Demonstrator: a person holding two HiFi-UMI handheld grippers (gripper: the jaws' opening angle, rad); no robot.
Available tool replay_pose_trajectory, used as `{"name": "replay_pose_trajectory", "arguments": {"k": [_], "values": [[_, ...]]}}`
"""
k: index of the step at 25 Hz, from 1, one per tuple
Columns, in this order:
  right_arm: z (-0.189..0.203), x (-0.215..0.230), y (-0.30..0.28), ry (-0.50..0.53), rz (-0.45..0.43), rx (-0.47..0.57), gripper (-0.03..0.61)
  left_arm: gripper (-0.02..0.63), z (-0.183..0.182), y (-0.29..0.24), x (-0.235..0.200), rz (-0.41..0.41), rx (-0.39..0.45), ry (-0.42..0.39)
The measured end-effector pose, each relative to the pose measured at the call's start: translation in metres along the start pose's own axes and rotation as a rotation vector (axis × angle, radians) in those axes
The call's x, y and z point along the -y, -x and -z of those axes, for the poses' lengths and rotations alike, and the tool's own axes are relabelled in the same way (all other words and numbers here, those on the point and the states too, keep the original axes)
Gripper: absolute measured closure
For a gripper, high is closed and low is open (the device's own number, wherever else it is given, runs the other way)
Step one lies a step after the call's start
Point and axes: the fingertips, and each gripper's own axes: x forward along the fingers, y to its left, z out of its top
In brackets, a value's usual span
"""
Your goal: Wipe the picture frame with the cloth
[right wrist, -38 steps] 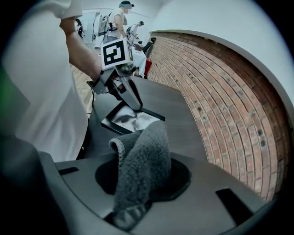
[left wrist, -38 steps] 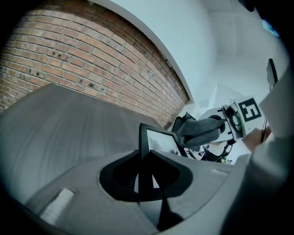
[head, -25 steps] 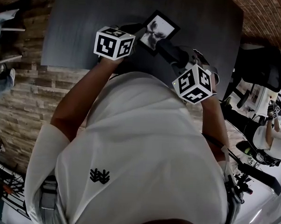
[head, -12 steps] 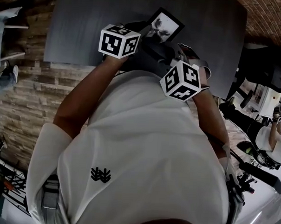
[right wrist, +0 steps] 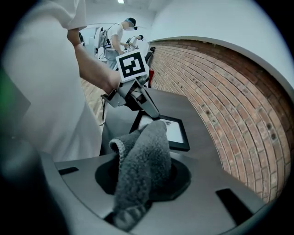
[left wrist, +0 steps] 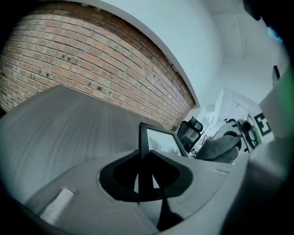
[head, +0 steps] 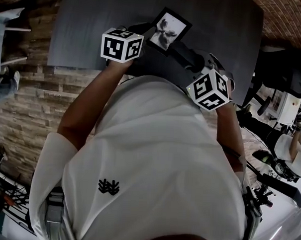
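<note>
A black picture frame (head: 168,31) with a pale print is tilted up over the grey table (head: 89,30). My left gripper (head: 143,36) is shut on its near-left edge; in the left gripper view the frame's black edge (left wrist: 146,151) stands upright between the jaws. My right gripper (head: 195,63) is shut on a grey fleecy cloth (right wrist: 142,160), which bulges out of its jaws. The cloth (head: 179,52) sits just right of and below the frame's lower edge. In the right gripper view the frame (right wrist: 177,133) lies beyond the cloth, with the left gripper (right wrist: 150,109) clamped on its corner.
A red brick wall (right wrist: 220,92) runs along the table's far side. A black office chair (left wrist: 190,131) and white equipment stand past the table's end. People (right wrist: 117,34) stand in the background. The table's near edge (head: 73,66) meets a stone-clad base.
Half a second ago the right gripper and cloth had swept left over the frame's lower part; now they are back to the right and the print is uncovered. The left gripper kept its hold.
</note>
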Motion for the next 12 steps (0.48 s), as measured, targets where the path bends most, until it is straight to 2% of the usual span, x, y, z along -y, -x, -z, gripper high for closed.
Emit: {"name": "replay_pose_trajectory", "arguments": {"k": [5, 12], "values": [[0.001, -0.010, 0.001, 0.021, -0.026, 0.003, 0.488, 0.538, 0.002, -0.004, 0.015, 0.024, -0.003, -0.016], [0.026, 0.045, 0.015, -0.062, 0.123, -0.049, 0.488, 0.538, 0.011, 0.002, 0.029, 0.060, -0.018, -0.043]]}}
